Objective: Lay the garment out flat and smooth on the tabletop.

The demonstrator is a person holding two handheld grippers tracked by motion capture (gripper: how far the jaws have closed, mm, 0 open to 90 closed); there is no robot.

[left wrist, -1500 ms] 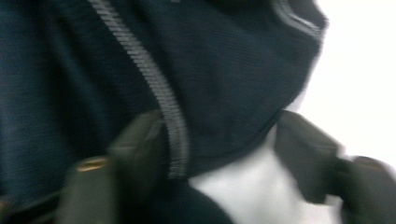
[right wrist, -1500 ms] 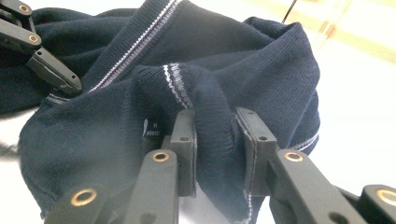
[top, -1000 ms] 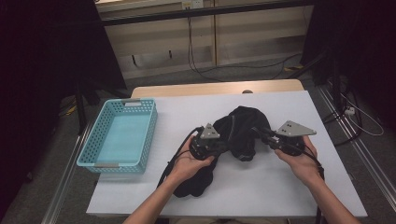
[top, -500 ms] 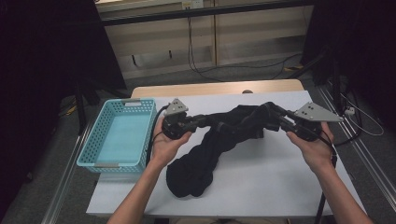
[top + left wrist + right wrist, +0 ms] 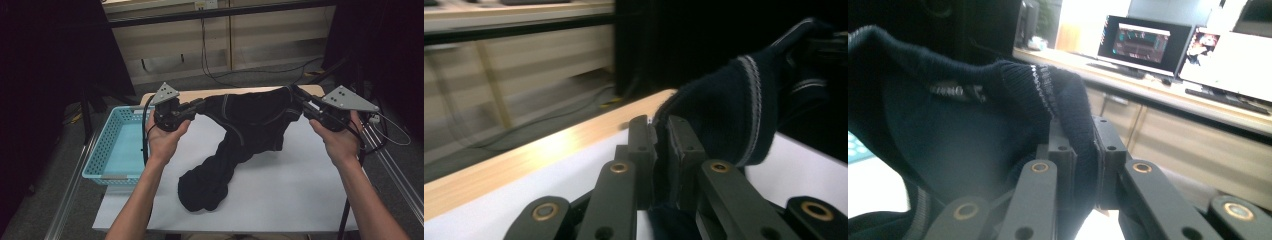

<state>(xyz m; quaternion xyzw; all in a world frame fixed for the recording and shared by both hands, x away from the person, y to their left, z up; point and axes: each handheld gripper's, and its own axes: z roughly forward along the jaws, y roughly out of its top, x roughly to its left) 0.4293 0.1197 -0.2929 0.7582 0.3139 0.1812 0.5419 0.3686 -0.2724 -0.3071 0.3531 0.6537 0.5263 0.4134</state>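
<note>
1. Dark knit garment [image 5: 250, 125] stretched above the white table [image 5: 300, 200], between the two grippers, upper edge pulled into a shallow sag.
2. Left gripper [image 5: 197, 106] clenched on the garment's left end, above the table's far left corner; in the left gripper view, jaws [image 5: 663, 150] pinched together with fabric [image 5: 729, 110] bunched between the pads.
3. Right gripper [image 5: 300, 100] clamped on the opposite end, above the table's far right corner; in the right gripper view, ribbed hem [image 5: 1043, 85] folded over and squeezed in the closed jaws.
4. Lower part of the garment draped down onto the table, heaped near its front middle; a trailing leg or sleeve, hard to tell which.
5. Likely soft, light and limp: no stiffness, sags wherever unsupported, stretches under pull.
6. Low risk of breakage; main risk probably slip of thin knit out of the pads, or uneven hang if one end drops.
7. Best hold judged at the thick ribbed hem, where doubled fabric gives the pads more to bite on.
8. Blue basket [image 5: 117, 150] on the table's left side, apart from the garment.
</note>
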